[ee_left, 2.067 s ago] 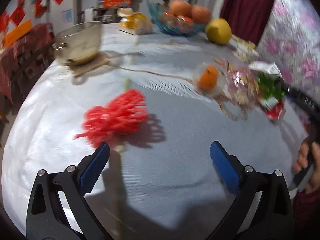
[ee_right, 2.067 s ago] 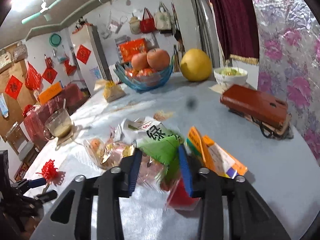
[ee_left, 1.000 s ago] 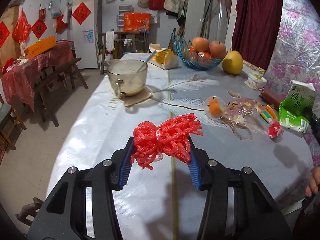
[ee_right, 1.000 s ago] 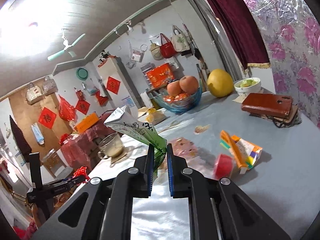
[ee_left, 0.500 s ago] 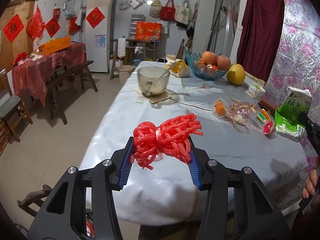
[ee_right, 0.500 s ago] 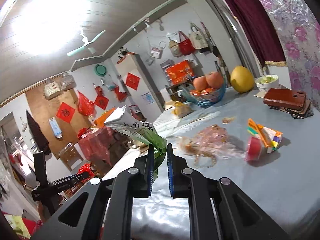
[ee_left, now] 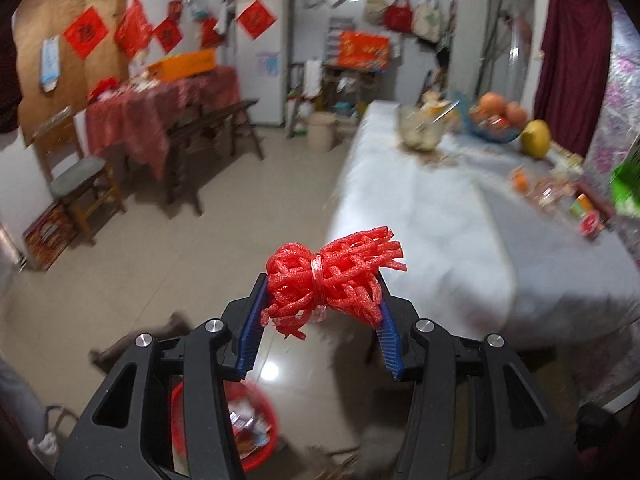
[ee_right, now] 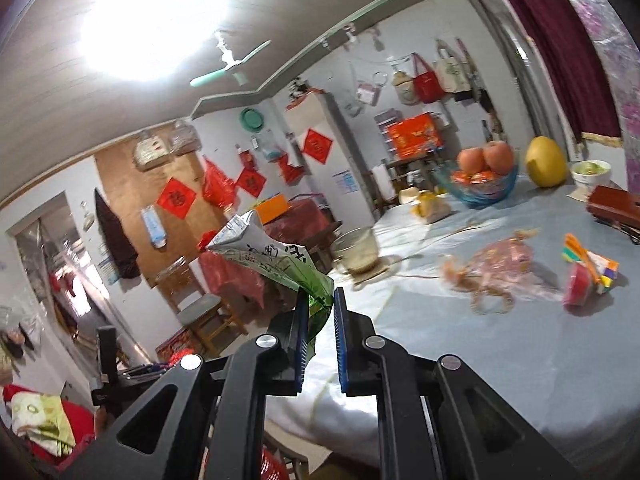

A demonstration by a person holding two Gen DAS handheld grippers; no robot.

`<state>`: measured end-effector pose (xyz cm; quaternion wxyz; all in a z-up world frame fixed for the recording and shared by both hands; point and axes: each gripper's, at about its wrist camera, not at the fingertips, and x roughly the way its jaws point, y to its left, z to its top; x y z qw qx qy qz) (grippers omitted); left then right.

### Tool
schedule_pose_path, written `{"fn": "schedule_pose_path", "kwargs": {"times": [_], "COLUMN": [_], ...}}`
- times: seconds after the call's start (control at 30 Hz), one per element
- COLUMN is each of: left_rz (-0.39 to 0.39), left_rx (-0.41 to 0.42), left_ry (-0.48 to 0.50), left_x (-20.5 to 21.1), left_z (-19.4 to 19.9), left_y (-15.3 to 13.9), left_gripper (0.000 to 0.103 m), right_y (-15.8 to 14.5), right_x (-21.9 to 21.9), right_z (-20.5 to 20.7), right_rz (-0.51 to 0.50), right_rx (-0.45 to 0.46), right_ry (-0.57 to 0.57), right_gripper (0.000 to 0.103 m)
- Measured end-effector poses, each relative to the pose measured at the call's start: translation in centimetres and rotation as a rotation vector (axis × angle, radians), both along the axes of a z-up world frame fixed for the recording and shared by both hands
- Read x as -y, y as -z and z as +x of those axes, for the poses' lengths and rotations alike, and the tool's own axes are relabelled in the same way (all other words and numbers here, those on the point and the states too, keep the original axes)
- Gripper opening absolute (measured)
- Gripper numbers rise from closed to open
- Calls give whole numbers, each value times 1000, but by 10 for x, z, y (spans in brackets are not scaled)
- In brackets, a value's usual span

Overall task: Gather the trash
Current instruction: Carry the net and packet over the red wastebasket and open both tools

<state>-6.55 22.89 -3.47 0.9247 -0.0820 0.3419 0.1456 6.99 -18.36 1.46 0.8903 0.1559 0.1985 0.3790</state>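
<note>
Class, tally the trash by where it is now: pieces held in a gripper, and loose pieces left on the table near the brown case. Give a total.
Held: 2, red foam net, green carton
Loose on table: 3, clear wrapper, red wrapper, colourful box
Total: 5

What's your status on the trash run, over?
Left gripper shut on red foam net. Right gripper shut on green carton. Red bin below, nothing blocking.

Red foam netting (ee_left: 332,280); glossy tiled floor (ee_left: 240,240).
</note>
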Motion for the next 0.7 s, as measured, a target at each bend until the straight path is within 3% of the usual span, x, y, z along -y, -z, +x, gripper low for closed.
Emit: {"fn": "schedule_pose_path", "kwargs": {"times": [0.3,0.37,0.43,0.6,0.7], "left_rz": [-103,-118,-115,-119,-80], "left_rx": [-193,-241,-276,-273,-252], "left_ry": [-137,-161,-198,-255,-314], "left_x": [-83,-97,-109,-135,-145], "left_z": [-50,-58,-66,-82,-85], "left_y": [84,102,114,118,108], "left_gripper": [56,74,84,91,94], "right_y": [-5,-3,0,16,32], "right_x": [-74,-92,-110,-164,-199], "right_z": [-22,-26,-27,-38,-48], "right_rz": [-62,-81,-101,-162,-215], "right_rx": [-21,-32,-46,-96,-131], "right_ry": [-156,-192,-228,-342,-418], "right_gripper": [13,13,13,13,13]}}
